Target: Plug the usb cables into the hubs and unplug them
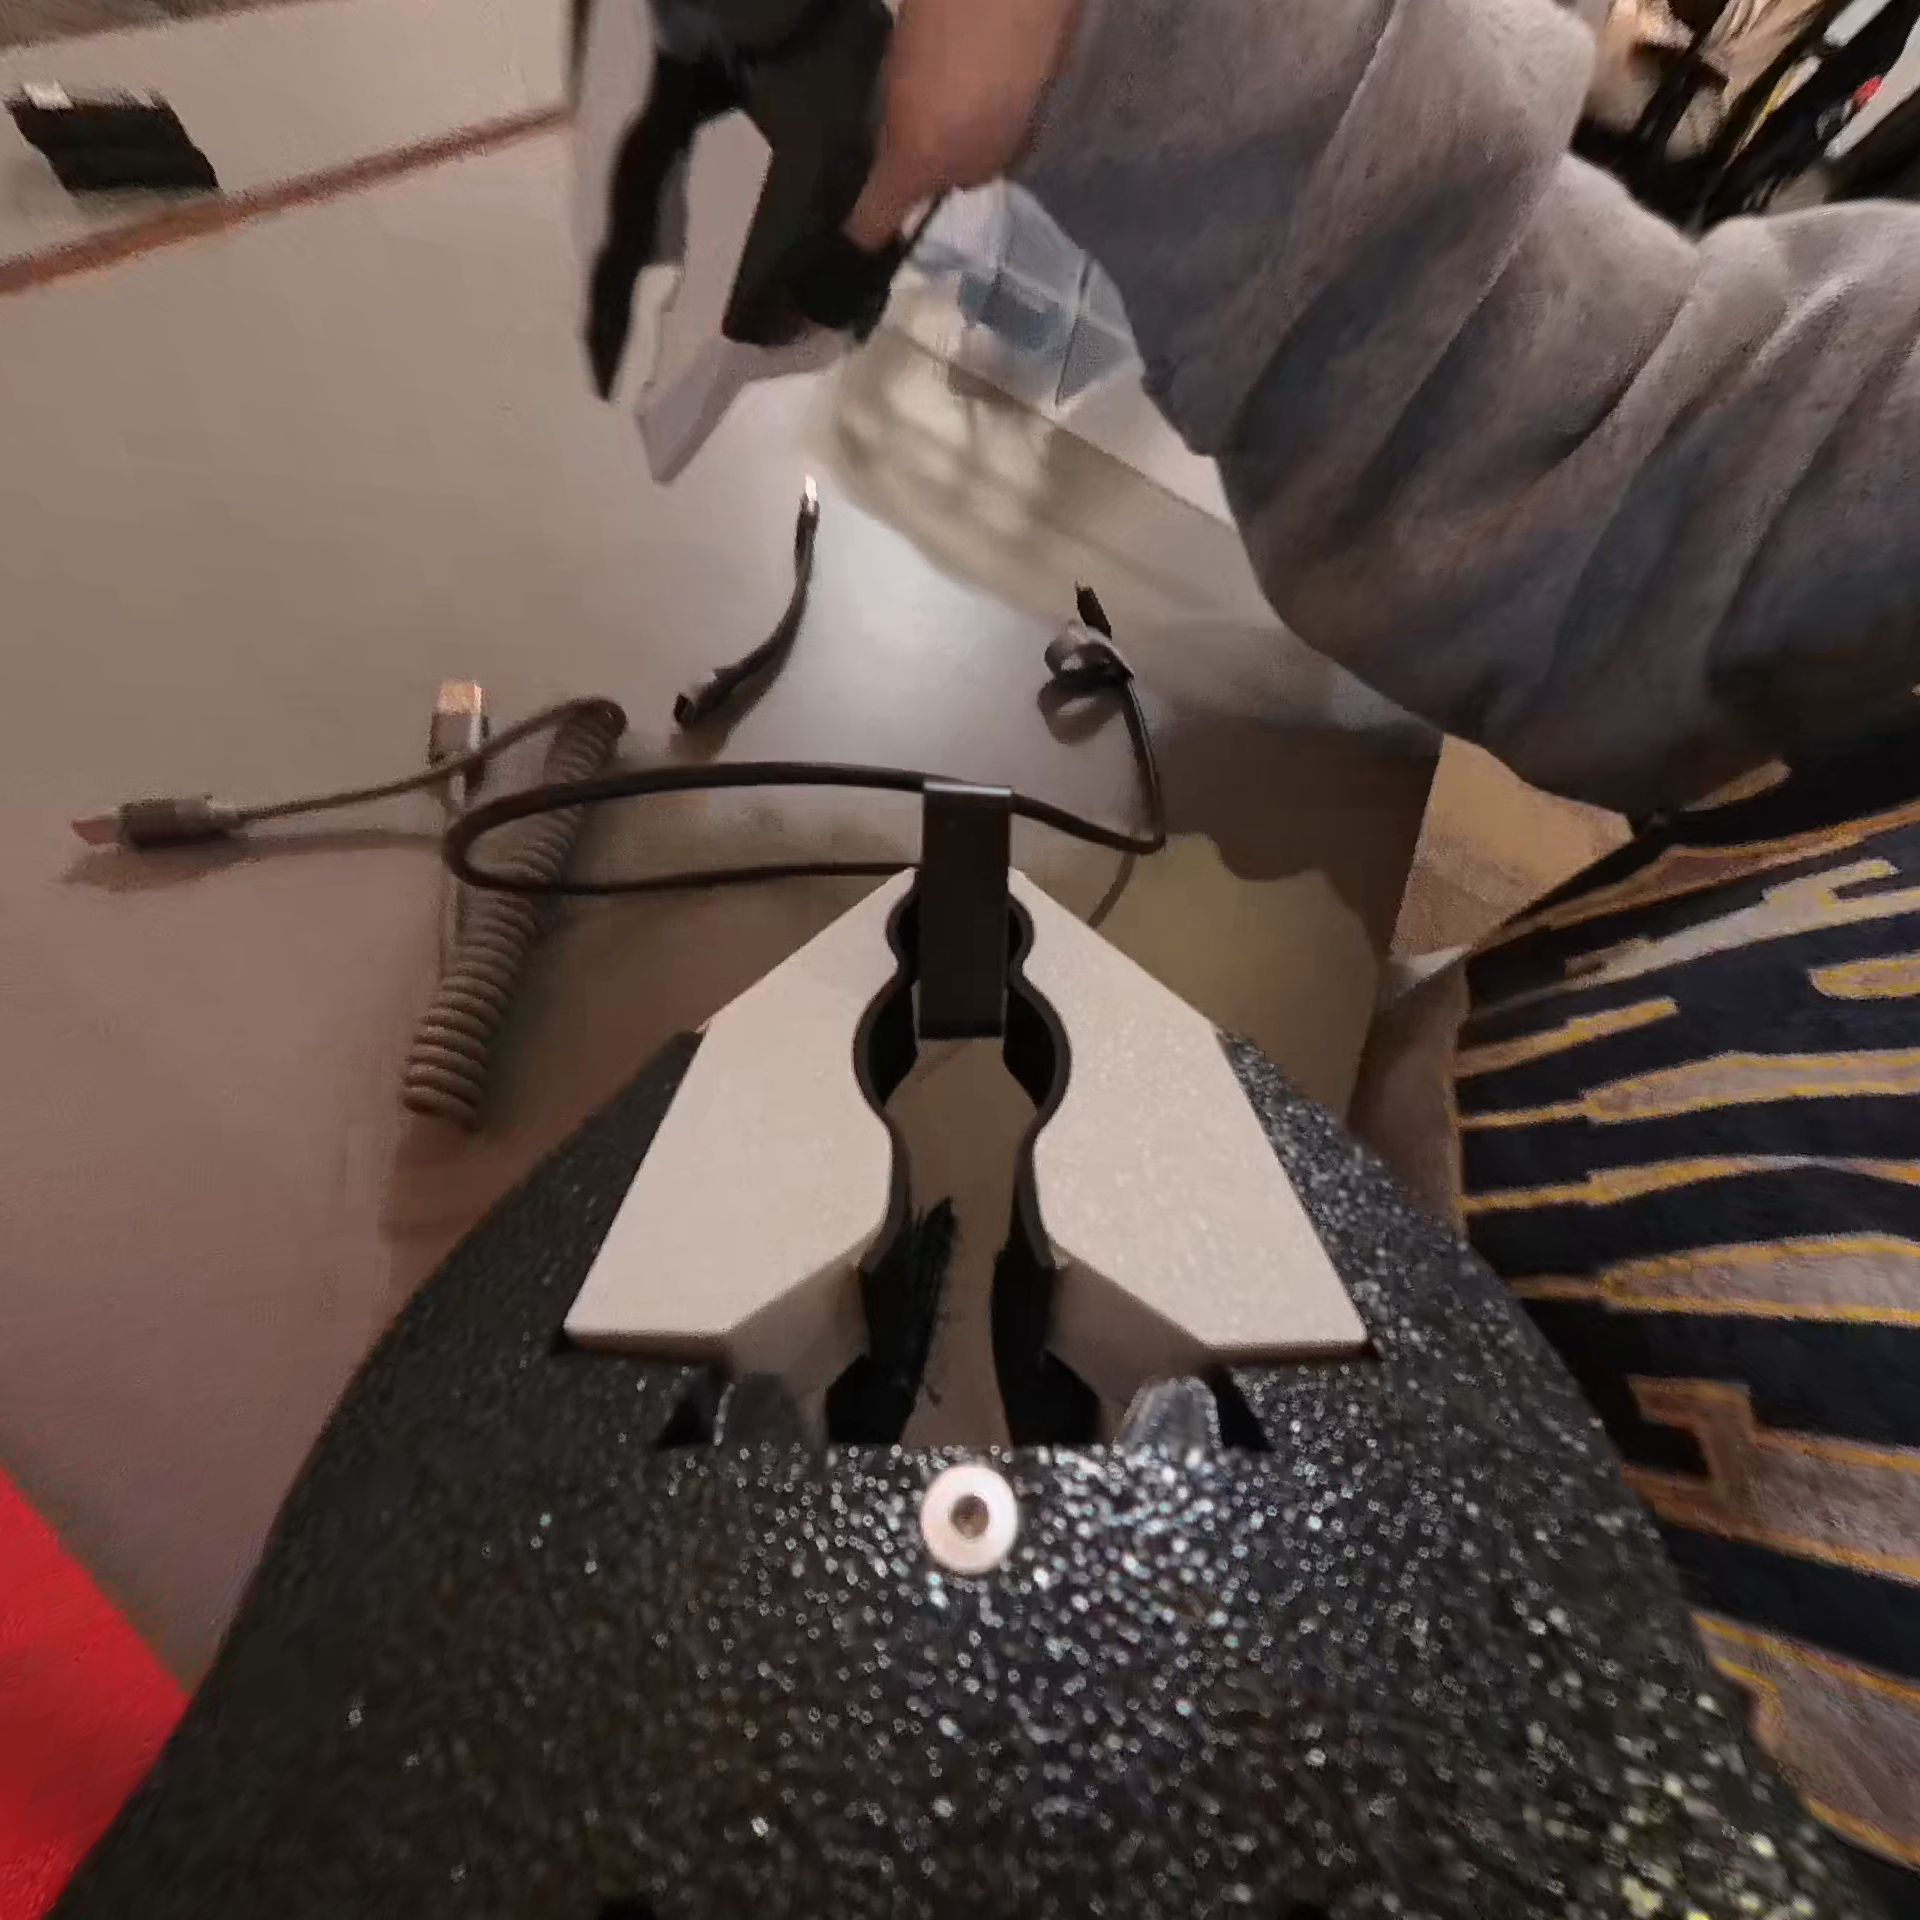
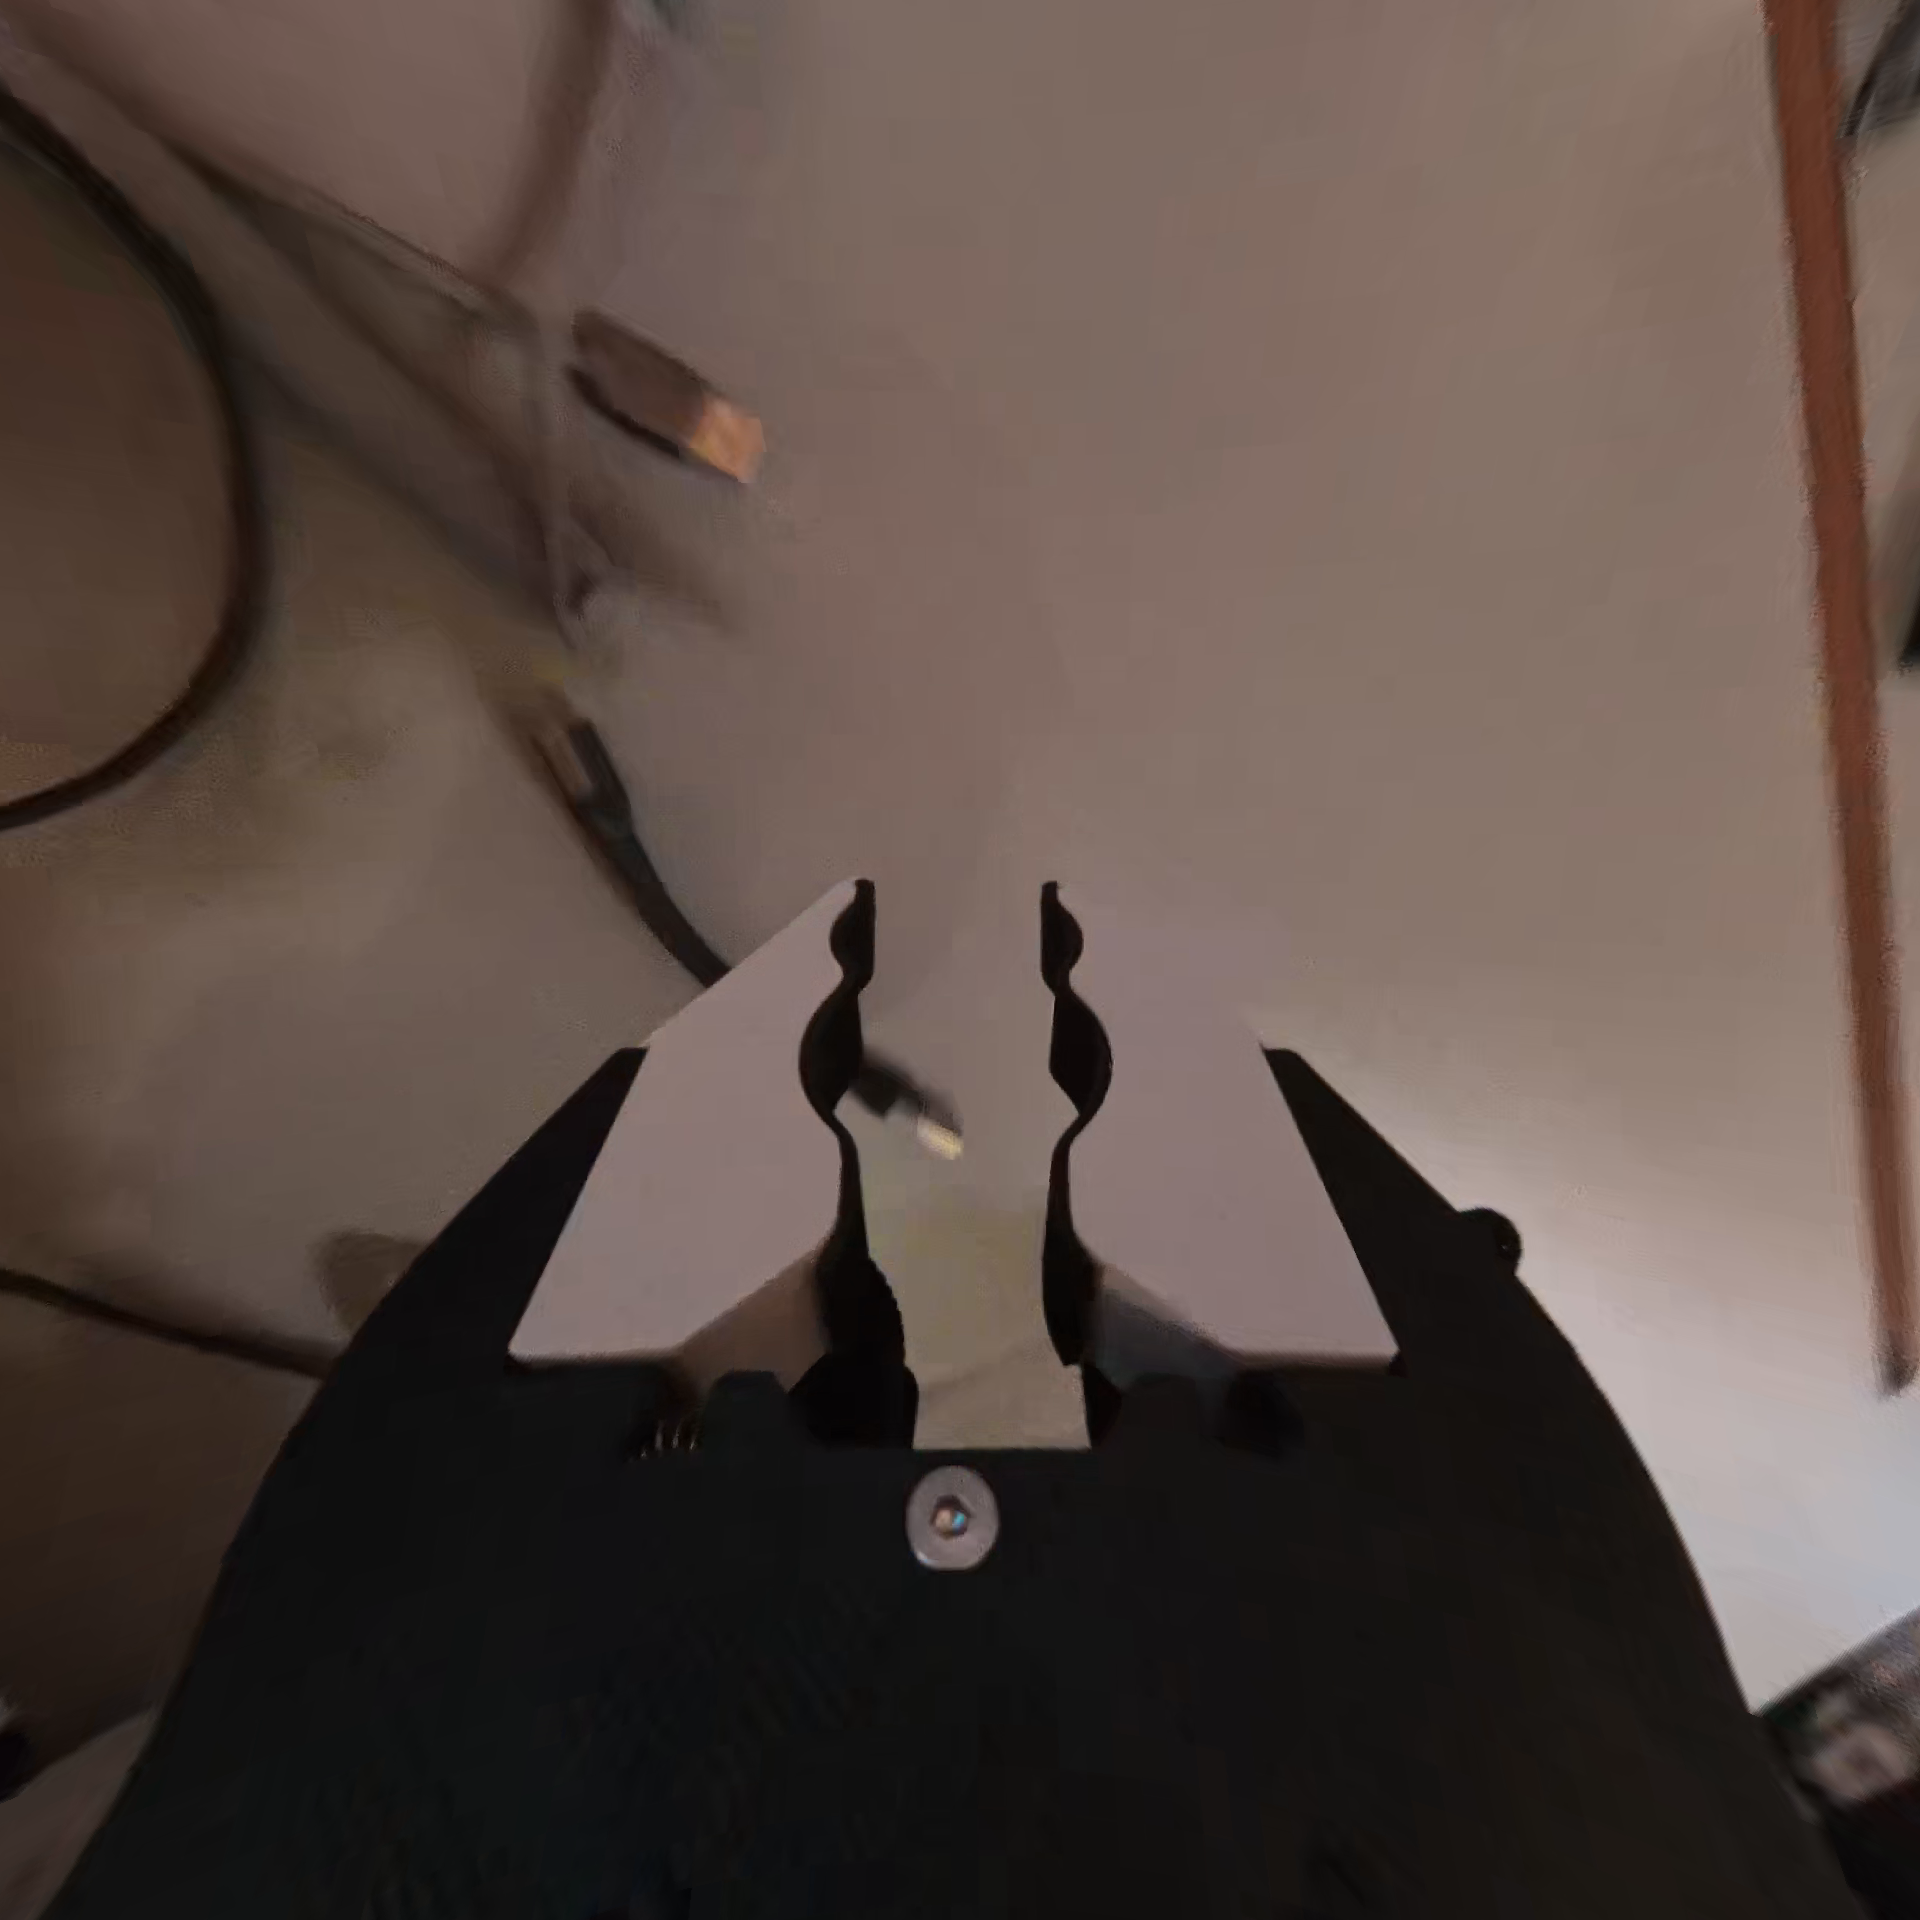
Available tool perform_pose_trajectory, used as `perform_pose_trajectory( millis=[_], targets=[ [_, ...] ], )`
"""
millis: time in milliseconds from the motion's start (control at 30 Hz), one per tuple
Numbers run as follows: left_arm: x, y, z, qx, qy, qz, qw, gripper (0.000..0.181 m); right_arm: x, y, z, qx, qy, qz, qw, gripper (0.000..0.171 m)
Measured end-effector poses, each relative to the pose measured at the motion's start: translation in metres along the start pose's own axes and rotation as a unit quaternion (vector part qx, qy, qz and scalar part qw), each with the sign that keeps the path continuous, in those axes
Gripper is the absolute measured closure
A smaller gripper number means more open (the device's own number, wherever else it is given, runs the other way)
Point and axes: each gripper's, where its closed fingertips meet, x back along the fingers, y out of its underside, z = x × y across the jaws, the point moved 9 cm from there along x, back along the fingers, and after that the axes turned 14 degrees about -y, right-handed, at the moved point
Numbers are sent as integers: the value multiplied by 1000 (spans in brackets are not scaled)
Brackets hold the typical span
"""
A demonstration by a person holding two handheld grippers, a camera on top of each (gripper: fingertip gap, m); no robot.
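My left gripper (image 1: 964, 883) is shut on a slim black hub (image 1: 966, 914) that stands upright between the fingers. Its thin black cable (image 1: 665, 790) loops out to the left and right over the table. My right gripper (image 2: 956, 894) is open and empty, low over the table. It also shows blurred at the top of the left wrist view (image 1: 665, 260), held by a hand in a grey sleeve (image 1: 1455, 364). A small metal-tipped plug (image 2: 920, 1117) lies on the table between the right fingers. A larger USB plug (image 2: 675, 405) lies farther off to the left, blurred.
A grey coiled cable (image 1: 499, 935) with two USB plugs (image 1: 457, 717) lies left of the hub. A short black cable (image 1: 758, 634) and a tied black cable (image 1: 1081, 665) lie behind. A clear plastic box (image 1: 987, 343) is behind them. A patterned carpet (image 1: 1662, 1143) is at the right. Between my right fingertips and the larger USB plug (image 2: 675, 405) there is roughly 10 centimetres. It is also in sight in the left wrist view (image 1: 455, 726).
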Motion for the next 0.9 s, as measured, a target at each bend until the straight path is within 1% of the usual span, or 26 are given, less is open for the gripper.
perform_pose_trajectory(
  millis=[33,67,100,167,233,300,367,400,467,533,733,900],
  targets=[
    [-2,1,-1,-1,2,11,1000,172,2,10,6,-38,-12,-10,999,140],
    [-4,3,-1,1,7,16,1000,172,3,20,9,-56,-25,-14,998,141],
    [-6,4,-2,-1,13,25,1000,172,3,28,8,-53,-37,-20,998,140],
    [-10,7,-3,-6,25,31,999,172,0,36,-4,0,-79,-19,997,138],
    [-12,10,-3,-16,37,40,998,172,-6,31,-24,55,-131,28,989,136],
    [-14,12,-4,-26,43,51,997,172,-13,21,-38,106,-129,72,983,135],
    [-14,14,-5,-29,46,63,997,172,-24,17,-46,139,-129,72,979,135],
    [-14,15,-6,-29,47,64,996,172,-31,16,-49,142,-134,62,979,135],
    [-14,17,-6,-26,52,64,996,172,-42,16,-48,139,-134,41,980,142],
    [-12,19,-7,-27,50,68,996,172,-46,16,-47,138,-129,31,981,144],
    [-9,27,-6,-29,50,76,995,172,-27,34,-30,127,-87,-39,987,142],
    [-9,31,-6,-30,51,79,995,173,-21,45,-19,166,-79,-131,974,144]
  ],
)
